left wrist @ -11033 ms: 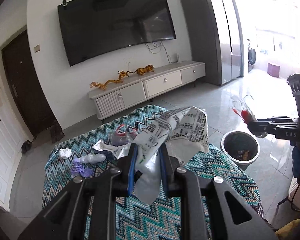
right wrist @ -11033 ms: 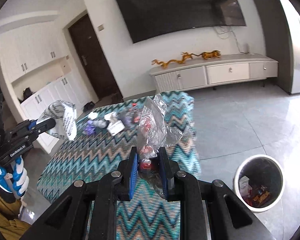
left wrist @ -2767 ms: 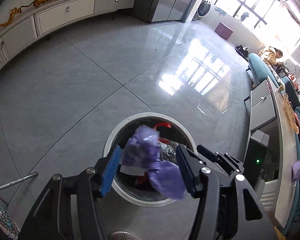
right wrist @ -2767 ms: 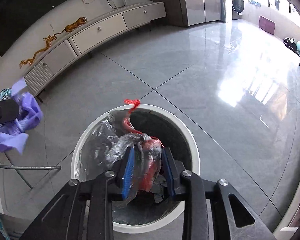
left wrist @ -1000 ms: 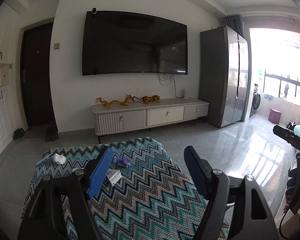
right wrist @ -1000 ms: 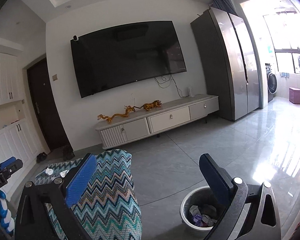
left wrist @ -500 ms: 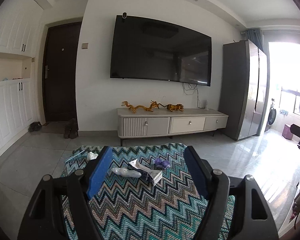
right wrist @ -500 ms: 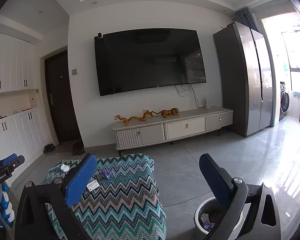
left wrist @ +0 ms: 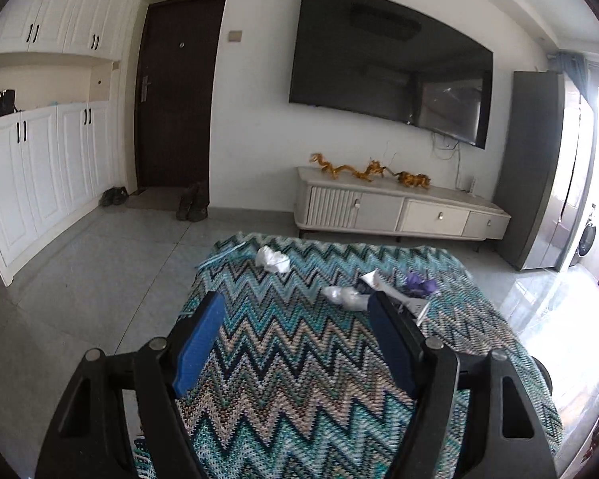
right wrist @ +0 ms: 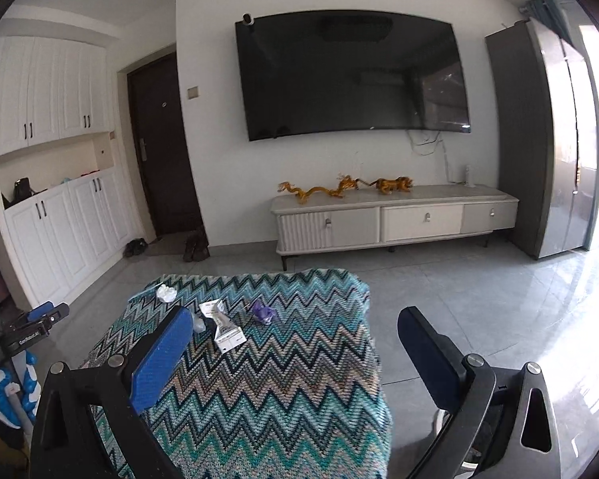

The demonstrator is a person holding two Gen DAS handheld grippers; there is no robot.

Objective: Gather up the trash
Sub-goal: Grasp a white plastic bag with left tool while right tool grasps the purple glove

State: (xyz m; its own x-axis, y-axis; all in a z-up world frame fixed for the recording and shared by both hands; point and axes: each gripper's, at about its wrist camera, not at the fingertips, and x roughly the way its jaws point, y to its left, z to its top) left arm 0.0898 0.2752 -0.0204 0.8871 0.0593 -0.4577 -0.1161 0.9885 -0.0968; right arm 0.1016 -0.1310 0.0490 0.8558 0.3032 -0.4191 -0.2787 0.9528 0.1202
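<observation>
now both tools, left tool [left wrist: 295,343] and right tool [right wrist: 295,355], gape empty above the zigzag worktop [left wrist: 299,399], lined up toward wrappers [left wrist: 351,295] at frame centre.

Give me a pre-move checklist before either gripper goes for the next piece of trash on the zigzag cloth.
1. Left gripper free to grasp: ok, its jaws are wide apart with nothing between them.
2. Right gripper free to grasp: ok, also wide open and holding nothing.
3. Trash left to collect: ok, a white crumpled tissue, a clear plastic wrap, a white printed package and a purple wrapper lie on the zigzag cloth.
4. Pieces separated enough for single picks: not ok, the wrap and package touch or overlap; the tissue and purple wrapper lie apart.
5. Bin ready: cannot tell, only a white rim shows behind the right gripper.
</observation>
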